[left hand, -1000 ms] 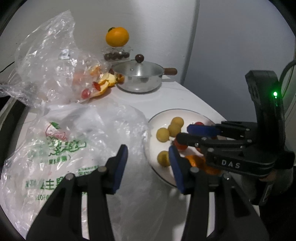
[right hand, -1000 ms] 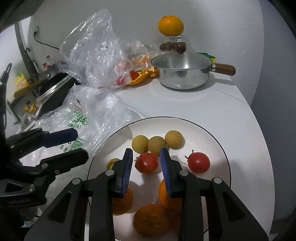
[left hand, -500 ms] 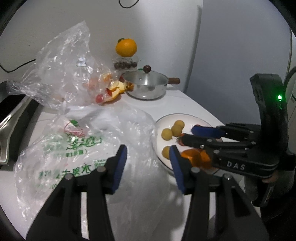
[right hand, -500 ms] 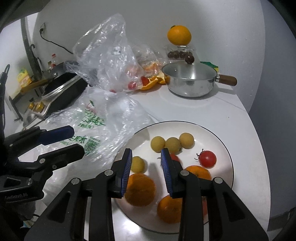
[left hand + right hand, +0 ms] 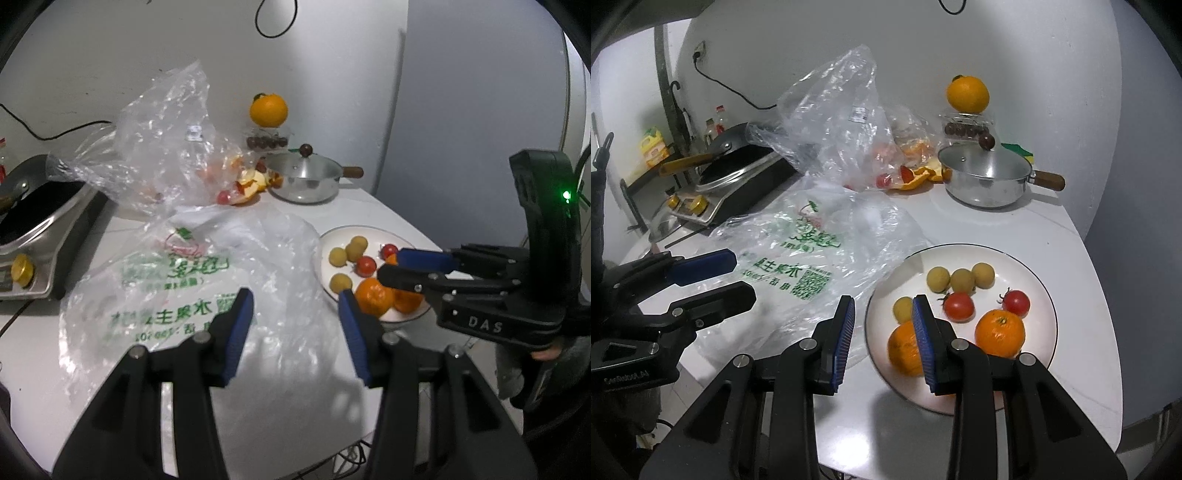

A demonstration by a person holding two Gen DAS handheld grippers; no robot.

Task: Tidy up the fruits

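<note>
Fruits on plate, beyond right gripper, narrowly parted, empty. Left gripper wider, empty, above printed bag.

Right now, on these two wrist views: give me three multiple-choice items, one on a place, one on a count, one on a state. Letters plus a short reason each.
1. Where is the big orange at the back?
A. on the plate
B. on top of a clear container by the wall
C. inside the pot

2. How many red tomatoes lie on the plate?
A. two
B. four
C. none

3. What is between the right tool pads?
A. a tomato
B. a plastic bag
C. nothing, they stand apart

Answers: 1 B, it perches on the container behind the pot. 2 A, two red ones sit mid-plate. 3 C, only table and plate rim show through the gap.
</note>
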